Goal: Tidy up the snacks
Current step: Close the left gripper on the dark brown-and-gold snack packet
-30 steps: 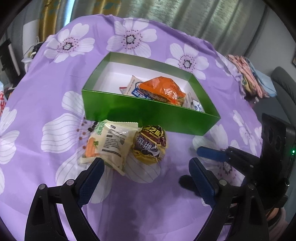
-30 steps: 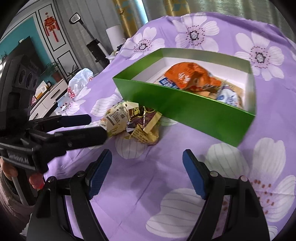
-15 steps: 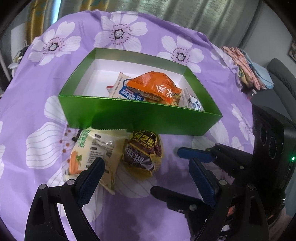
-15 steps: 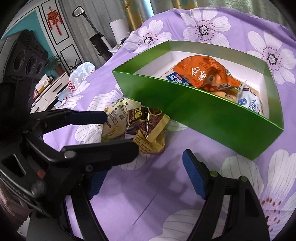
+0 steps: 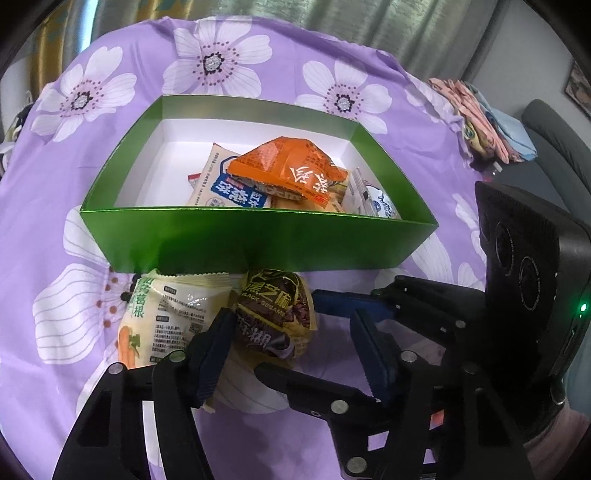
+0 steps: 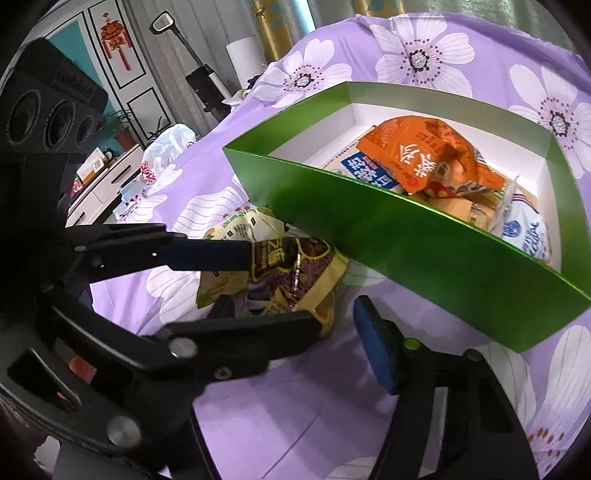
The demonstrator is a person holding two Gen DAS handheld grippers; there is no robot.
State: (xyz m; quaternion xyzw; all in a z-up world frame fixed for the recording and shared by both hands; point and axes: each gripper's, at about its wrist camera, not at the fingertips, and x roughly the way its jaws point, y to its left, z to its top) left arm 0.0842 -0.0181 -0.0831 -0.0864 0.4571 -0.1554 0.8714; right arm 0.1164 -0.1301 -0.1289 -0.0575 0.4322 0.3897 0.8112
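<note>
Brown sesame snack (image 5: 275,317) sits close up on the purple flowered cloth (image 5: 110,110), just in front of the green box (image 5: 258,240). The left gripper (image 5: 291,325) reaches down around it. Its claw has just been closing, with the snack between the two fingers. The left finger sits against the snack's side, on the line where it meets the next pack. The right finger stands a little way off, with bare cloth showing in the gap, so the claw is apart and not yet pinching. The right gripper (image 6: 291,306) comes in from the side, and its fingers cross over the left one's. Its claw has also just been closing and is apart too. The snack's near edge lies between its fingers. One blue pad (image 6: 373,350) is clear of the wrapper, and the other is mostly hidden behind the left gripper. Touching the brown snack on its left is a pale yellow snack pack (image 5: 166,317) with a carrot picture, also up against the box wall. Inside the box, toward its right side, an orange bag (image 5: 291,170) lies on top of a white and blue pack (image 5: 229,188) and some smaller packs. Far behind the table, a grey-green curtain (image 5: 332,18) hangs, and a pile of folded cloths (image 5: 487,122) lies off to the right.
</note>
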